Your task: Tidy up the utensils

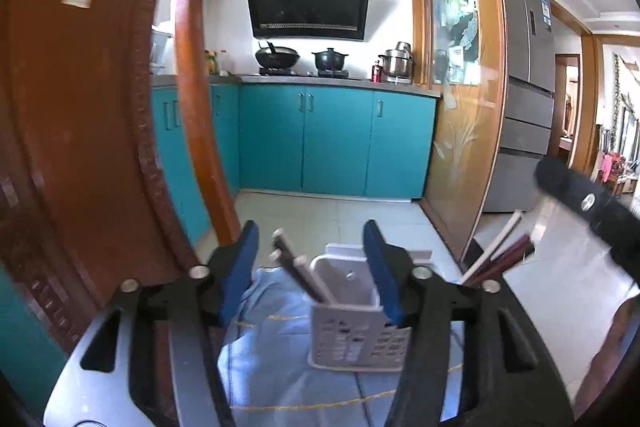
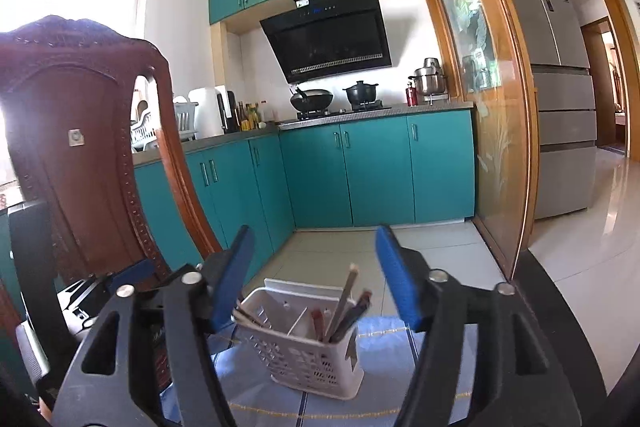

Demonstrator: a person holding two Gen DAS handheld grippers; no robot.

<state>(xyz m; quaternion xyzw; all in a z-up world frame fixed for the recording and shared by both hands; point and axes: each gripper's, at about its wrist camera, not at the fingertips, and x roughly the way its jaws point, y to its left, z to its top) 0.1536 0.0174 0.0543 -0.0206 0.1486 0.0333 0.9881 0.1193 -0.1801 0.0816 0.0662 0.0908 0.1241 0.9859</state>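
White plastic holder (image 2: 316,355) stands upright, chopsticks (image 2: 342,311) leaning up-right; both grippers' jaws wide apart, empty.

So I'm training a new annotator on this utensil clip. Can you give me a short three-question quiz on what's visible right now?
1. True or false: both claws are empty.
2. What holds the chopsticks?
A. a glass jar
B. a white basket
C. a pot
3. Fill in: the basket stands on a ___ cloth.

Key:
1. True: the left claw and the right claw stand open, nothing between them.
2. B, the white basket.
3. Blue: the cloth is light blue.
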